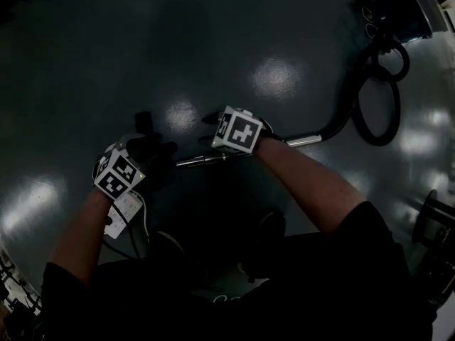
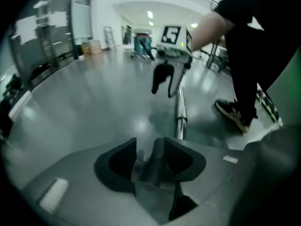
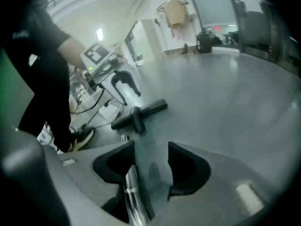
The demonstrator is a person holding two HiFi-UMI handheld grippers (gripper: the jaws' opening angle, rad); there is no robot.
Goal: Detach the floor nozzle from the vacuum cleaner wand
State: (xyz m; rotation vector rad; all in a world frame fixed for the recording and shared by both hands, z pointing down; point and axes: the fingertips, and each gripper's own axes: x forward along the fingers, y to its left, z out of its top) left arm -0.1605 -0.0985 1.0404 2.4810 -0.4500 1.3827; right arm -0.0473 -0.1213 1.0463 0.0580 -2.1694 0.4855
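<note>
The chrome wand (image 1: 234, 155) lies on the dark floor and ends bare at its left tip. In the right gripper view the black T-shaped floor nozzle (image 3: 138, 113) lies apart from the wand (image 3: 130, 192), just beyond its tip. My right gripper (image 1: 206, 132) hovers over the wand with its jaws wide open. There the wand runs under the left jaw and is not pinched. My left gripper (image 1: 158, 151) is to the left of the wand's tip, open and empty. In the left gripper view the wand (image 2: 181, 112) leads away to the right gripper (image 2: 164, 81).
A black hose (image 1: 373, 98) loops from the wand to the vacuum cleaner body (image 1: 398, 9) at the top right. The person's shoes (image 1: 263, 233) stand close behind the wand. A white cable block (image 1: 126, 208) lies by the left forearm.
</note>
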